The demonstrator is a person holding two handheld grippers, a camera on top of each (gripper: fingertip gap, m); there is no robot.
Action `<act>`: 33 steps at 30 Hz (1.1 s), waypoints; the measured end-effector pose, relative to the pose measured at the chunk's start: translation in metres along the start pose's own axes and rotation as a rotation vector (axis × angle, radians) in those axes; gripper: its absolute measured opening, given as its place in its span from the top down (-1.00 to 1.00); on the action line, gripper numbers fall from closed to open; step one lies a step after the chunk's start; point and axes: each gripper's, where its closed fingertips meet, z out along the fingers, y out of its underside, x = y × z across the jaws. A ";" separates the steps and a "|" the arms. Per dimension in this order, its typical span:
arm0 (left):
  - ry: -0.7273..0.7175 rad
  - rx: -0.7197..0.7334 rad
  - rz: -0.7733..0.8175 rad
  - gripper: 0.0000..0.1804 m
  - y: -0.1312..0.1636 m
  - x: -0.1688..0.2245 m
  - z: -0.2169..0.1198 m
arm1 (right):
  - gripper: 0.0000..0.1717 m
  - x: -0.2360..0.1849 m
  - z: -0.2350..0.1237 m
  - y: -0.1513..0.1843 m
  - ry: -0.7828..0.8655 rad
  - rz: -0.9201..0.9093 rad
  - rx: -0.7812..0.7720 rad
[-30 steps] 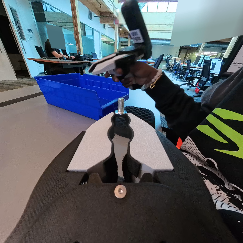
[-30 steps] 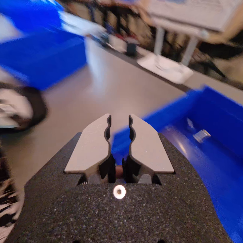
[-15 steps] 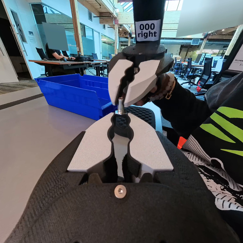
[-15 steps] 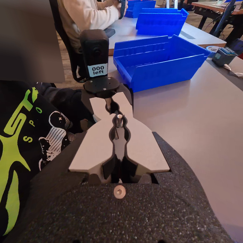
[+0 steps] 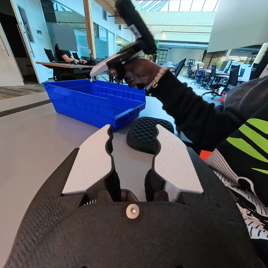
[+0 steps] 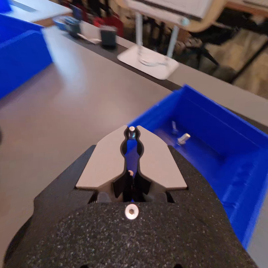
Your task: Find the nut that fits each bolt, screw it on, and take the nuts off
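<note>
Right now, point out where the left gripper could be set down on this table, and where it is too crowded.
Free: the bare grey table left of the blue bin, and the strip between the open left gripper and the bin. Crowded: the black dimpled pad ahead, the sleeve to its right, and the bin, where the right gripper holds a bolt.

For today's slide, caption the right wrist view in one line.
Right hand-held gripper shut on a silver bolt, poised above a blue bin holding two more bolts.
</note>
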 end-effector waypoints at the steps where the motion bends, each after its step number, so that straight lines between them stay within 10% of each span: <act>1: 0.000 0.002 -0.002 0.40 0.000 0.000 0.000 | 0.91 0.022 0.008 0.007 0.050 0.037 -0.037; 9: 0.003 -0.001 -0.011 0.40 0.000 -0.001 0.000 | 0.90 0.125 0.060 0.073 0.242 0.217 -0.284; 22: 0.003 0.007 -0.016 0.40 0.000 -0.001 -0.001 | 0.89 0.137 0.087 0.108 0.256 0.285 -0.367; 33: -0.011 0.011 -0.026 0.40 -0.001 -0.004 -0.001 | 0.67 0.022 -0.004 -0.008 0.091 0.100 0.246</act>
